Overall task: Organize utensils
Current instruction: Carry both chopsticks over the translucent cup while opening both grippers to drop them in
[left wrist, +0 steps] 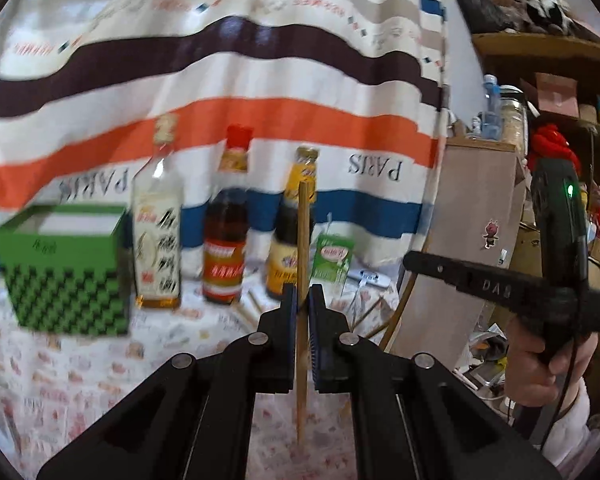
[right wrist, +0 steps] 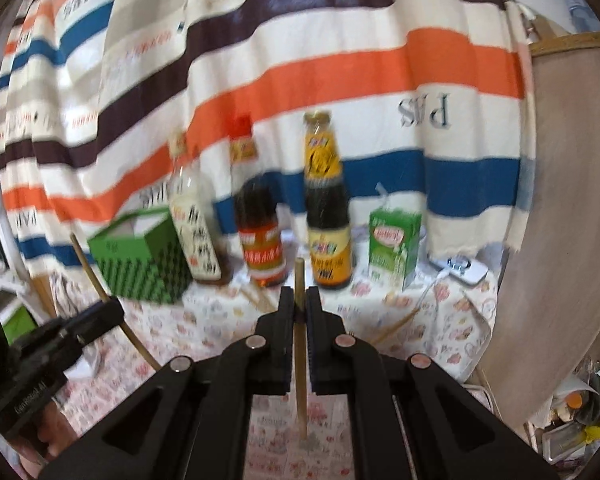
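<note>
Above the near edge of the table (left wrist: 100, 360), clear of the flowered cloth: left gripper (left wrist: 300, 304) clamped tight on one wooden chopstick (left wrist: 303, 240). Held upright, pinched about mid-length, with a long end up and a shorter end hanging below the jaws.

Beside it, over the same near edge: right gripper (right wrist: 300, 300), likewise closed on a second chopstick (right wrist: 299, 276). Pinched high, with only a short stub above the pads and most of the length dangling beneath.

Toward the far left corner: green box (right wrist: 140, 256), open-topped and probably the place for the sticks. Along the far edge: row of bottles (left wrist: 226, 240) and a green carton (right wrist: 394, 248). On the cloth just in front of the bottles and toward the right edge: loose chopsticks (right wrist: 396, 324), lying flat, not yet gathered.

Likely handling:
- Very light, stiff and thin, with smooth wood, so little weight to fight but little surface for the pads.
- Prone to pivoting about the pinch point or sliding lengthwise if squeezed near one end.
- Best taken near the middle, square across the pads, for balance.
- For the flat-lying ones, best approached from above across the stick's width, and taken one at a time to avoid rolling a neighbour.
- No real risk of breakage under a firm squeeze, though some risk of knocking a bottle with the long upper end.
</note>
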